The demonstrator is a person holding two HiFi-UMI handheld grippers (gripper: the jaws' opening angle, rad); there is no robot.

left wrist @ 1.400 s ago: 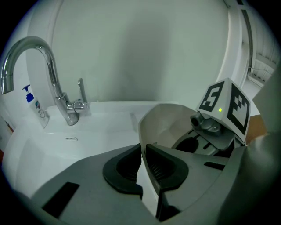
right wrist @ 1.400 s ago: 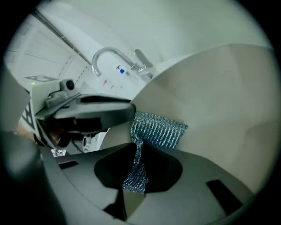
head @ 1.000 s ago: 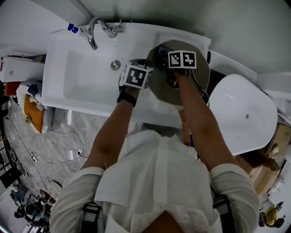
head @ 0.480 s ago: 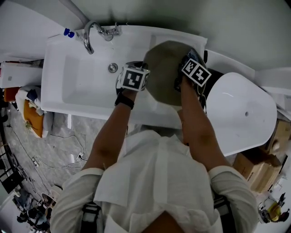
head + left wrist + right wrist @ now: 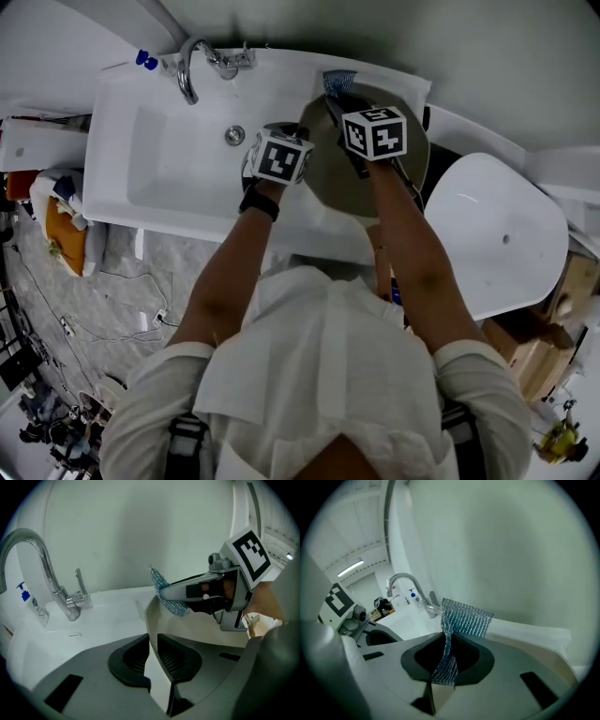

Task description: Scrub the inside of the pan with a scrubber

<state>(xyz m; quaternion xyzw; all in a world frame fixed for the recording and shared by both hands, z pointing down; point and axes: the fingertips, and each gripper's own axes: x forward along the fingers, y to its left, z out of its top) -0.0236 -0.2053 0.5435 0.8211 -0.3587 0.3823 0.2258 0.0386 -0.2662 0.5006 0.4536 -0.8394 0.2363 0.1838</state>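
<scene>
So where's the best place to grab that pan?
Grip the pan by its thin rim on the side facing the sink, coming from that side, one jaw inside and one outside. The wall is slim enough to pinch, and the scrubber is at the far edge.

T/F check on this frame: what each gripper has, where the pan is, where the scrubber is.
1. The right gripper grips a blue mesh scrubber. True.
2. The left gripper has empty jaws. False: the rim of the pan is gripped between them, though the jaws have just been opening slightly.
3. The pan sits directly under the faucet. False: it is at the right end of the sink, away from the faucet.
4. The scrubber is at the pan's far rim. True.
</scene>
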